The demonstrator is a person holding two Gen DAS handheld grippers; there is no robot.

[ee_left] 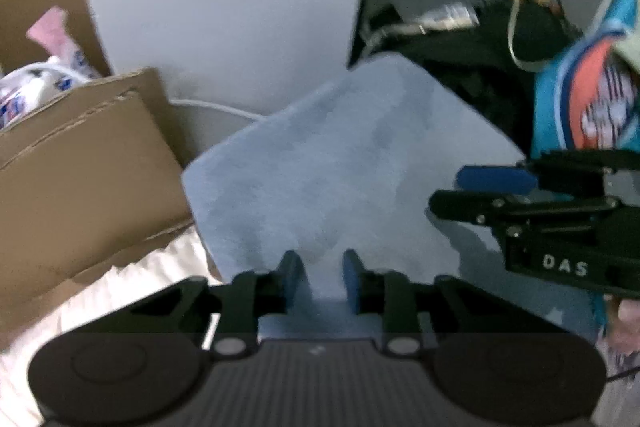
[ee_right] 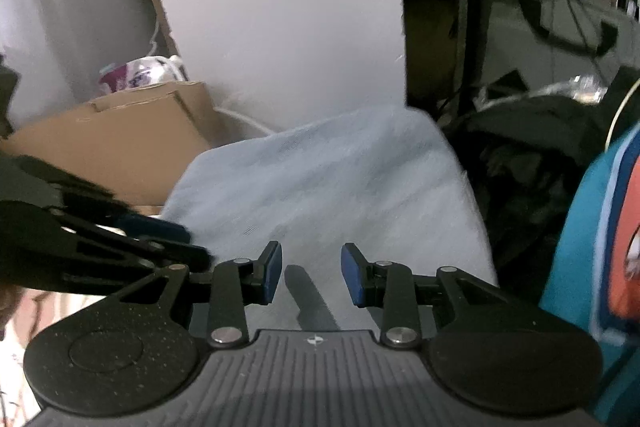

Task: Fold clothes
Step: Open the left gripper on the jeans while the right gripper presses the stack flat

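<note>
Cloth fills the middle of both views: a pale blue garment (ee_left: 340,163), soft and slightly fuzzy, folded into a rough rectangle with rounded corners and a few shallow creases. It lies on a white ribbed bedsheet (ee_left: 132,287), between a brown cardboard box (ee_left: 80,163) and a heap of dark clothing (ee_right: 532,155).

Over its near edge sits the left gripper (ee_left: 320,277), black plastic arms ending in flat blue pads. A raised fold of the blue fabric seems to run up between those pads, but blur hides whether they press on it, so I cannot tell if it is gripping. The right gripper (ee_right: 311,273) hovers above the same garment with its pads parted and only bare fabric and its own shadow between them; it is released and holds nothing.

The box has a creased, corrugated flap and holds a crumpled printed plastic bag (ee_left: 36,87). A smooth white panel (ee_right: 280,7) stands behind, and a teal garment with an orange print (ee_left: 592,99) hangs at the right.
</note>
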